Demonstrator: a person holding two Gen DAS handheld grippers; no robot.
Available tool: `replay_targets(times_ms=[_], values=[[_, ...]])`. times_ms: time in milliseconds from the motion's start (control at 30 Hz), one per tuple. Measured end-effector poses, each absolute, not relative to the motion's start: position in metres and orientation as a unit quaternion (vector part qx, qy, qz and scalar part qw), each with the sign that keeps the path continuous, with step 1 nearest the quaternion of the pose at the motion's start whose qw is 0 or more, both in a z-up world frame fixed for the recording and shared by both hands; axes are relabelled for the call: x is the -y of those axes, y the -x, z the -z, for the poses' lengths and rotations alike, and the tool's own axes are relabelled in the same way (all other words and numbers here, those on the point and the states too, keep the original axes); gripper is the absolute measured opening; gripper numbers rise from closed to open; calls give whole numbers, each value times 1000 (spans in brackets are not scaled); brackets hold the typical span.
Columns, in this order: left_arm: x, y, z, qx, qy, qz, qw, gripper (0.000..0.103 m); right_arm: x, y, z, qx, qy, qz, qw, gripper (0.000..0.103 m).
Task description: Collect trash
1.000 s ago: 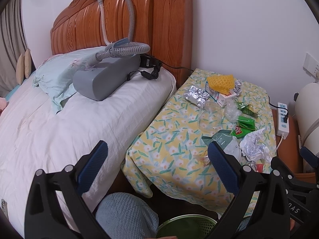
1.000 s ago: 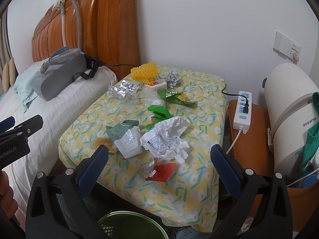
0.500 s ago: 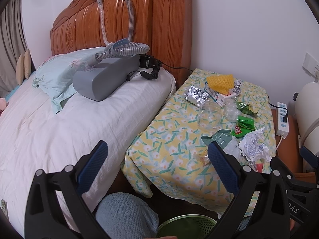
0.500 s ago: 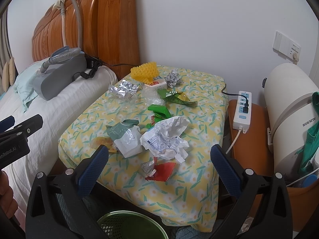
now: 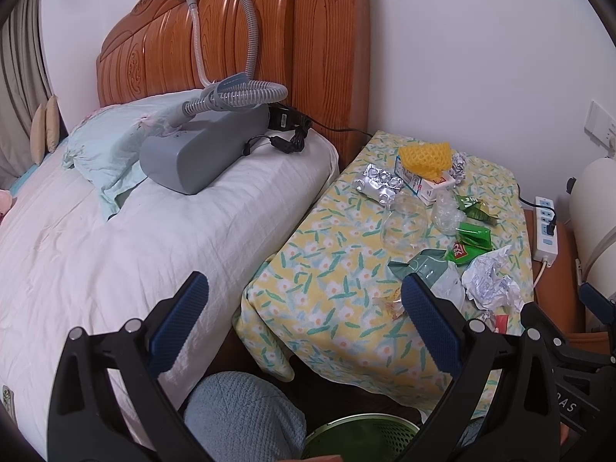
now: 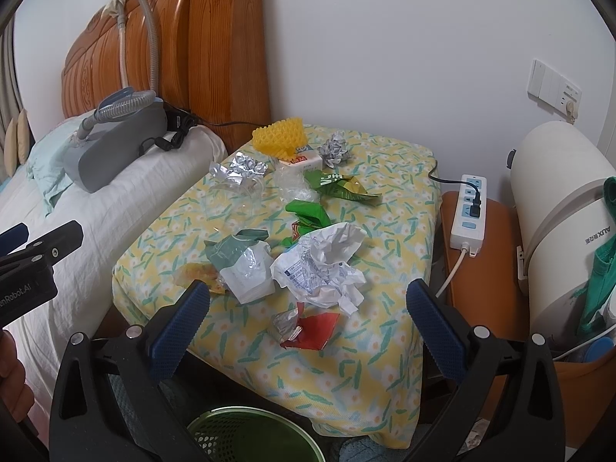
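Grippers: left [image 5: 304, 327] and right [image 6: 308, 325] agape | crumpled paper [image 6: 323, 265] untouched on table [image 6: 385, 365]

A bed [image 5: 96, 231] with white sheets fills the left of both views. At its head rises a carved wooden headboard [image 5: 238, 50], and a grey corrugated hose [image 5: 246, 19] hangs down it to a grey machine [image 5: 200, 154] lying on the bed beside a pale green pillow [image 5: 104, 146]. A black adapter and cable [image 5: 287, 131] lie just beside the machine. Far from the bed, a white power strip [image 6: 469, 211] rests on a brown stool [image 6: 496, 269], next to a white cylindrical appliance [image 6: 562, 215].
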State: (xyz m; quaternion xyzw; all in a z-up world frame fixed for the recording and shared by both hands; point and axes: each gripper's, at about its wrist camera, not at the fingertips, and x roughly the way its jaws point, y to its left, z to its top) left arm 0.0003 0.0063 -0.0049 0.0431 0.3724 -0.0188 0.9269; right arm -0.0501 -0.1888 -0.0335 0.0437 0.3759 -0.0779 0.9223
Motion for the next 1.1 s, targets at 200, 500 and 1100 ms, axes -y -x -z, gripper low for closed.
replay_targets(times_ms=[200,500,1100], values=[[-6,0,5,-373,-44,19,927,96,188,50,34,-377,-43,78,922,101],[-5,1,10,-373,-51,22,926,96,189,49,36,-378,-44,79,922,101],[17,-9,86,-401,-91,142,900,96,215,45,70,-404,-77,77,908,101]])
